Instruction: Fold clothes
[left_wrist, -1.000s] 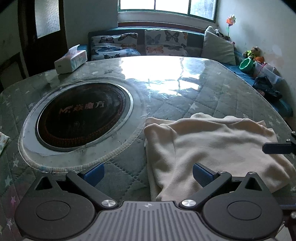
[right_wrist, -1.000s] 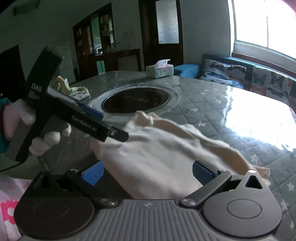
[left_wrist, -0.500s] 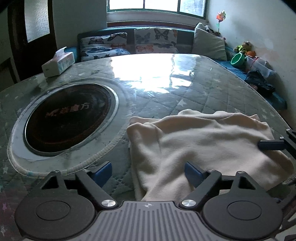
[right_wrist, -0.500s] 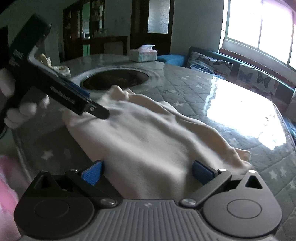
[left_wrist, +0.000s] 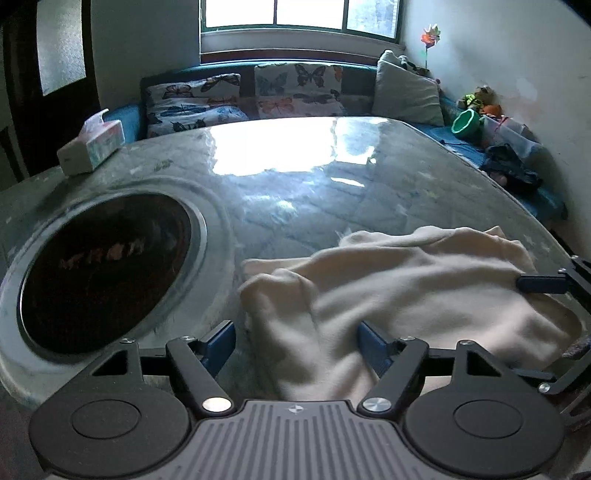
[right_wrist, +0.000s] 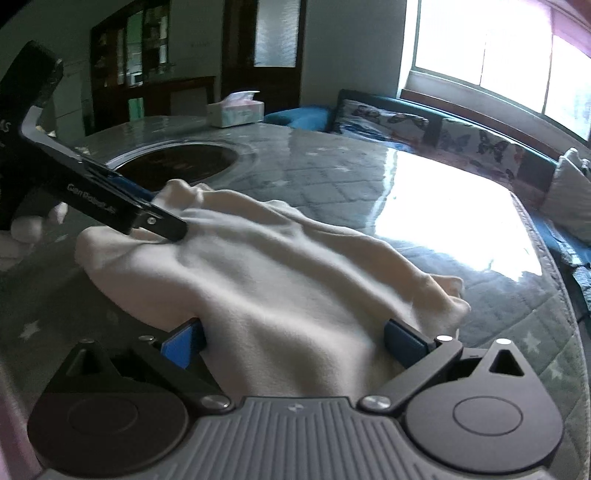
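The cream fleece garment (left_wrist: 406, 295) lies rumpled on the round, glass-topped quilted grey tabletop (left_wrist: 295, 192), beside its inset dark circular hotplate (left_wrist: 103, 266). The left tongs (left_wrist: 295, 341) have just been narrowing, released, straddling the garment's edge. The right tongs (right_wrist: 293, 338) are spread, cloth between them. A butterfly-cushioned bench (left_wrist: 258, 96) sits below the window (left_wrist: 295, 14); a tissue box (left_wrist: 92, 147) rests at the rim.

Cream garment (left_wrist: 406, 295) — blue-padded tongs (left_wrist: 295, 345), butterfly-print cushions (left_wrist: 295, 88).

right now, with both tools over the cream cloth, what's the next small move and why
Probably finish closing the left tool on the near corner of the cream fleece garment. Its jaws have just been closing with cloth between them, not yet pinched; the right tool also straddles cloth.
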